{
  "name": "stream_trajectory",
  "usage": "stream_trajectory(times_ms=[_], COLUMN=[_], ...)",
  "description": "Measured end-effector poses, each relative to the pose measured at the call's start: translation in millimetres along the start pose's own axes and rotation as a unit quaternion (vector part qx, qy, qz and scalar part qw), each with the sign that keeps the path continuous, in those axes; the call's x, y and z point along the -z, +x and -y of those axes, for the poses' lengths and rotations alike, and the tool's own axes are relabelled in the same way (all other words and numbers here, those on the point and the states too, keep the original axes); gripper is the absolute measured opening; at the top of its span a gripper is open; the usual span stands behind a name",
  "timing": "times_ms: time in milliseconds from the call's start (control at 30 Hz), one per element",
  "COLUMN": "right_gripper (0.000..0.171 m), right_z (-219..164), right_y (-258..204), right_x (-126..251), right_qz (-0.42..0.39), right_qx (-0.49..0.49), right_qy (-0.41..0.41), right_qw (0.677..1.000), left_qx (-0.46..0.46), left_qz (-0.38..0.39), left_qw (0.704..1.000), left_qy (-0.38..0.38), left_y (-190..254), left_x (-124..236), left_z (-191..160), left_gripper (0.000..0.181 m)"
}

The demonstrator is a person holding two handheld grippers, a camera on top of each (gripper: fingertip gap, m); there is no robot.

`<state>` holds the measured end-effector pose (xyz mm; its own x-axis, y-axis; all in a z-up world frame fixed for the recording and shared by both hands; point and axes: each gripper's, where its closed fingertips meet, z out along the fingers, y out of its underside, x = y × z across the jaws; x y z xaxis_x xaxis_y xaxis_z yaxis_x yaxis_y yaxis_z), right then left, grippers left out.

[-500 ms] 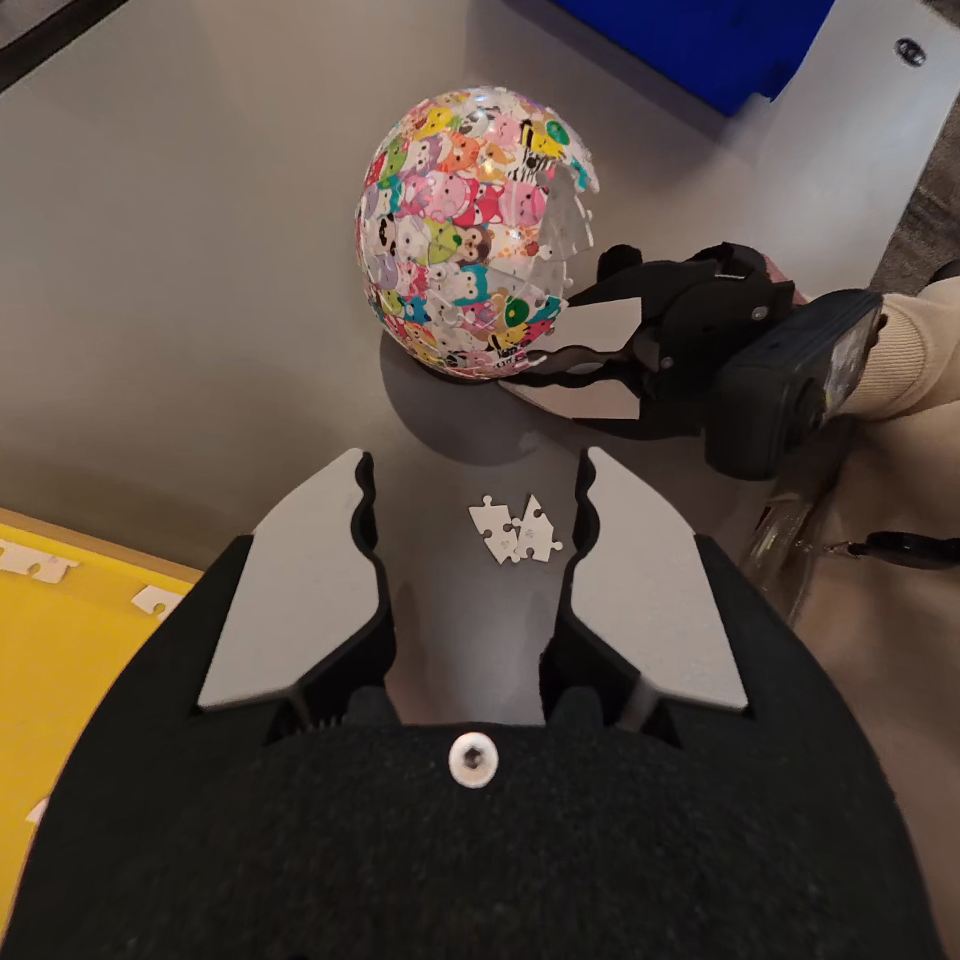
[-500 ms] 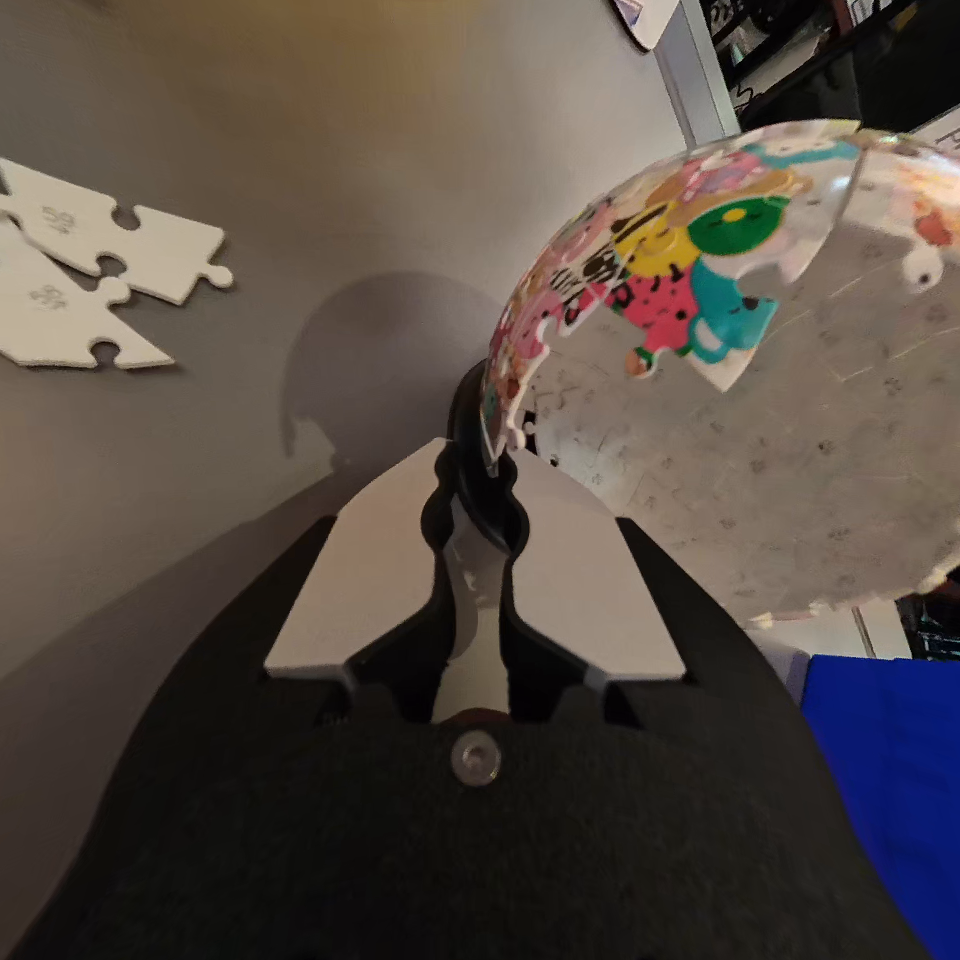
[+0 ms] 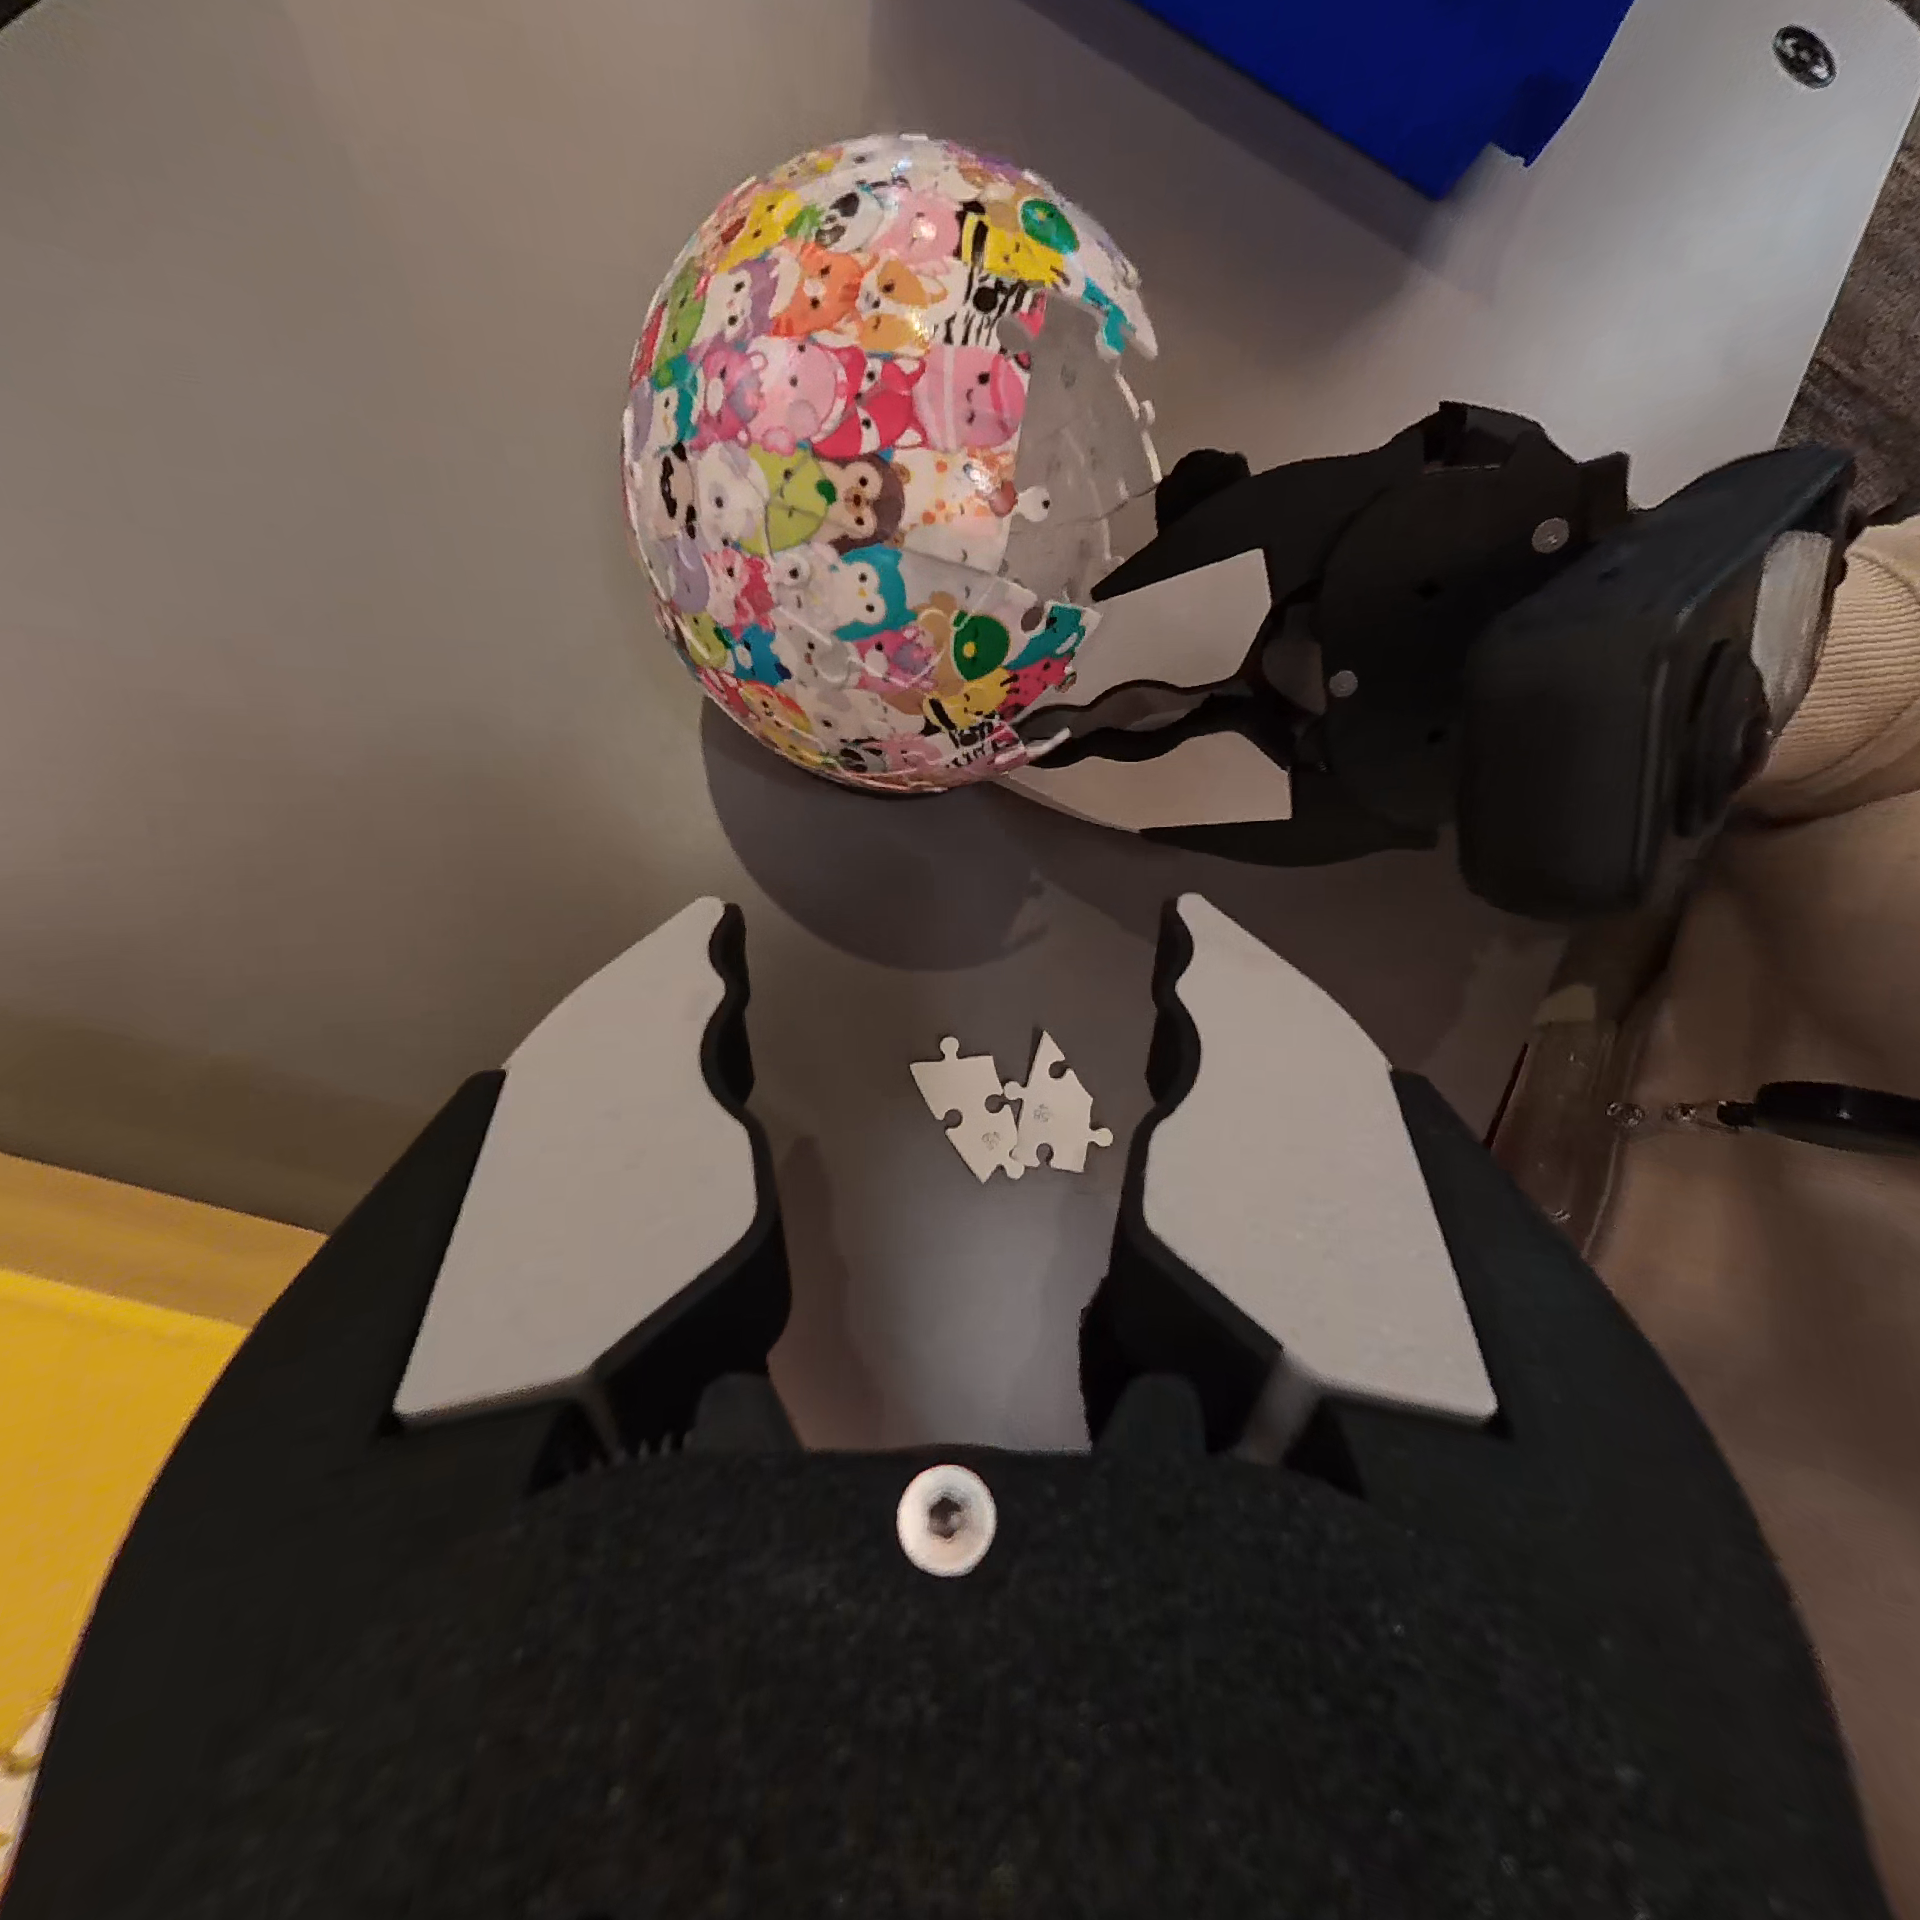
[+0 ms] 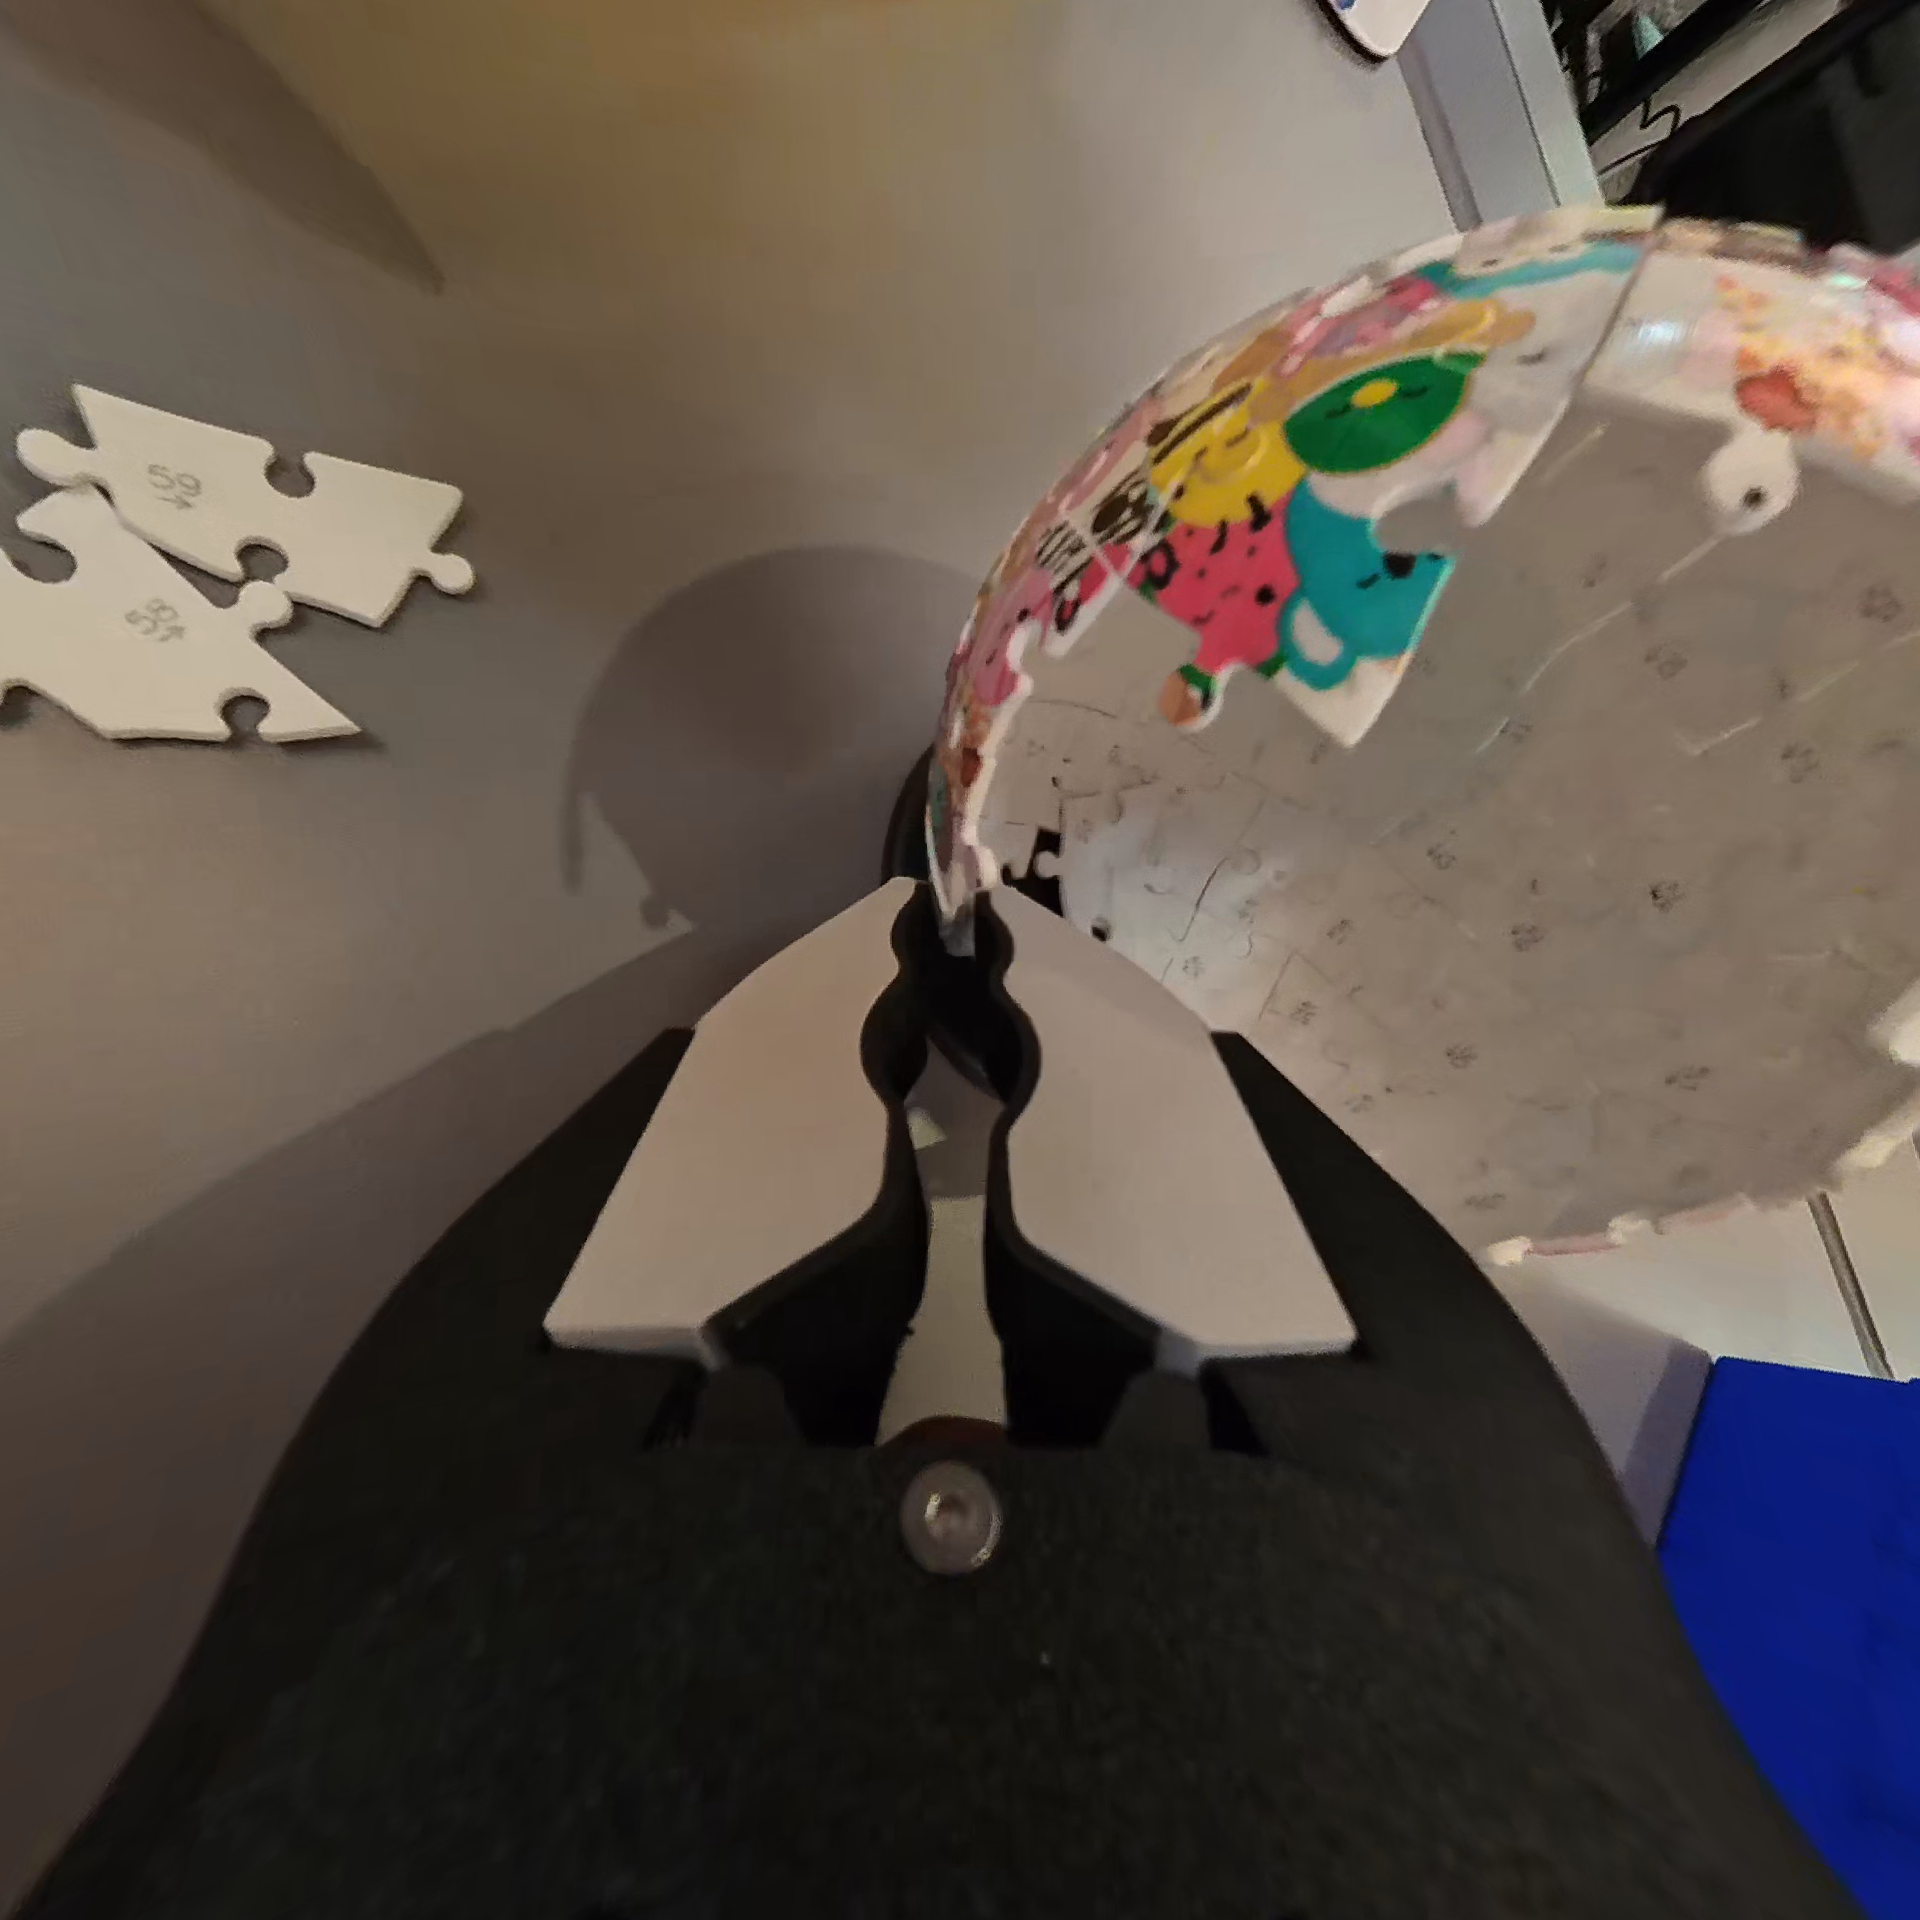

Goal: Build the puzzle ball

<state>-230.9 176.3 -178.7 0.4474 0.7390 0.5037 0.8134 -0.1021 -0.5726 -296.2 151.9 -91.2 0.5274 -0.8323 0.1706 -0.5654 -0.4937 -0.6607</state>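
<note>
The puzzle ball (image 3: 831,468) is a colourful cartoon-animal shell with an open gap on its right side, resting on the grey table. The right wrist view shows its white numbered inside (image 4: 1558,831) and a dark stand (image 4: 906,821) under it. My right gripper (image 4: 951,920) is shut on the lower edge of the ball's opening; it also shows in the left wrist view (image 3: 1049,743). My left gripper (image 3: 951,935) is open and empty, just above two loose white pieces (image 3: 1008,1112) lying face down and joined. They also show at the left of the right wrist view (image 4: 208,561).
A yellow tray (image 3: 94,1403) lies at the lower left. A blue bin (image 3: 1382,73) stands at the table's far right corner, also in the right wrist view (image 4: 1808,1558). A person's sleeve (image 3: 1870,665) and clothing fill the right edge. Some 12 cm of space lies between my two pairs of fingers.
My left gripper has shifted a little, so less of the yellow tray shows. The ball has turned slightly. The right gripper keeps its hold on the ball's edge.
</note>
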Motion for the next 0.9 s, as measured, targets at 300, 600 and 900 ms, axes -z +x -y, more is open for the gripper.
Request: stream_trajectory(times_ms=[300,600,900], right_gripper=[0.051,0.029,0.029], right_z=[0.1,-73.3,-95.6], right_y=[-1.8,29.6,80.5], right_x=[30.1,89.1,110.8], right_qz=[-0.019,-0.011,-0.099], right_qx=[-0.001,-0.118,-0.134], right_qy=[0.009,0.069,0.131], right_qw=[1.0,0.991,0.977], left_qx=[-0.009,-0.033,-0.177], left_qz=[0.009,0.059,0.248], left_qw=[1.0,0.99,0.949], left_qy=[0.026,0.127,-0.077], left_y=[-2.2,32.0,75.8], left_x=[4.0,13.6,-91.6], left_z=[9.8,24.1,6.0], left_gripper=[0.072,0.062,0.074])
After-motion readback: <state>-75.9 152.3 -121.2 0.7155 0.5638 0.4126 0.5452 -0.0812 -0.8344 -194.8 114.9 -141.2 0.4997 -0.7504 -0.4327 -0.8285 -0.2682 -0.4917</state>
